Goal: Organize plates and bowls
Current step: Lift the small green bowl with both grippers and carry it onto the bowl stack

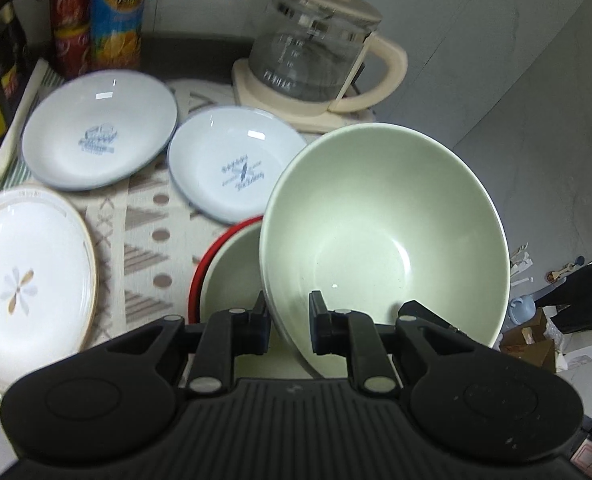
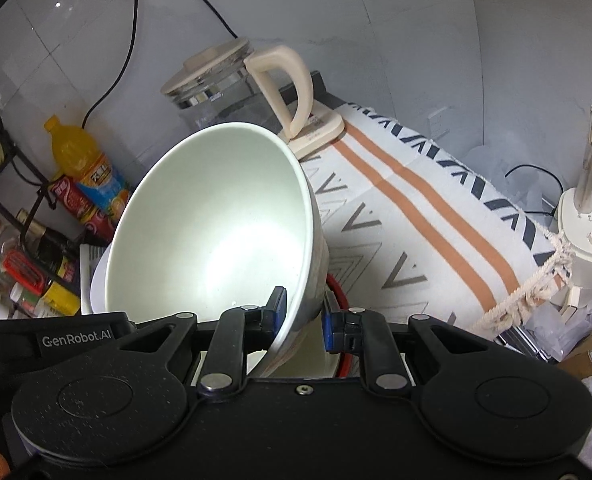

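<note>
A large pale green bowl [image 1: 380, 236] is held tilted above another green bowl [image 1: 231, 276] that sits in a red-rimmed dish [image 1: 199, 276]. My left gripper [image 1: 288, 312] is shut on the tilted bowl's near rim. My right gripper [image 2: 303, 312] is shut on the same bowl's rim [image 2: 215, 216] from the other side; its tip shows in the left wrist view [image 1: 424, 312]. Two blue-rimmed white plates [image 1: 99, 128] [image 1: 235, 164] and a flower-patterned white plate [image 1: 27, 272] lie on the patterned cloth [image 1: 143, 232].
A glass kettle with a cream handle [image 1: 320, 48] stands at the back, also in the right wrist view [image 2: 231, 84]. Drink bottles [image 1: 95, 12] and a rack with bottles [image 2: 11, 248] stand at the left. A cream appliance [image 2: 588, 232] stands at the cloth's right edge.
</note>
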Motion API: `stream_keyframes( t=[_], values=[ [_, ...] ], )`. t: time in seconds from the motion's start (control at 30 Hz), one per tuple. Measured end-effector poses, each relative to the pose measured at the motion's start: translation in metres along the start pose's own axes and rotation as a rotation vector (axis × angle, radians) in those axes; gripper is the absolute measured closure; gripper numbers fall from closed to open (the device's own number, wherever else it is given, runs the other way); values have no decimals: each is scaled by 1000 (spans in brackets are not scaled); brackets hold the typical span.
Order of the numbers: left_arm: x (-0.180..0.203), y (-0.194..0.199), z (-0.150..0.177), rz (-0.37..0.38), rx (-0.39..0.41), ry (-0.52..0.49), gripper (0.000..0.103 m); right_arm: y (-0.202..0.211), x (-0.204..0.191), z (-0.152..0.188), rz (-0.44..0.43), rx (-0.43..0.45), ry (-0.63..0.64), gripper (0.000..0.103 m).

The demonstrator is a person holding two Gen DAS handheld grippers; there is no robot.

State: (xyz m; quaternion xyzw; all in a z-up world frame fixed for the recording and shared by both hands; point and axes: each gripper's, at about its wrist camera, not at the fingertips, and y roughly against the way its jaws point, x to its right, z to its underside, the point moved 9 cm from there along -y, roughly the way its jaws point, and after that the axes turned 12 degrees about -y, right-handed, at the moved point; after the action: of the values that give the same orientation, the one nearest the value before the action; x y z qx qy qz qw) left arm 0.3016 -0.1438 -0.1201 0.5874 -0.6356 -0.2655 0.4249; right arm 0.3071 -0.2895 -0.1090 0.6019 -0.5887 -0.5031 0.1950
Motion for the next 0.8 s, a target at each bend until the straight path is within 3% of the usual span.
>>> stream_keyframes(
  t=[0.43,0.8],
  values=[
    [-16,-13,23,3,-86,54,87,-9,2,22,44,-55,39,84],
    [-24,-15,21,-18,-101,77,87,-21,1,18,68,-34,49,87]
  ],
)
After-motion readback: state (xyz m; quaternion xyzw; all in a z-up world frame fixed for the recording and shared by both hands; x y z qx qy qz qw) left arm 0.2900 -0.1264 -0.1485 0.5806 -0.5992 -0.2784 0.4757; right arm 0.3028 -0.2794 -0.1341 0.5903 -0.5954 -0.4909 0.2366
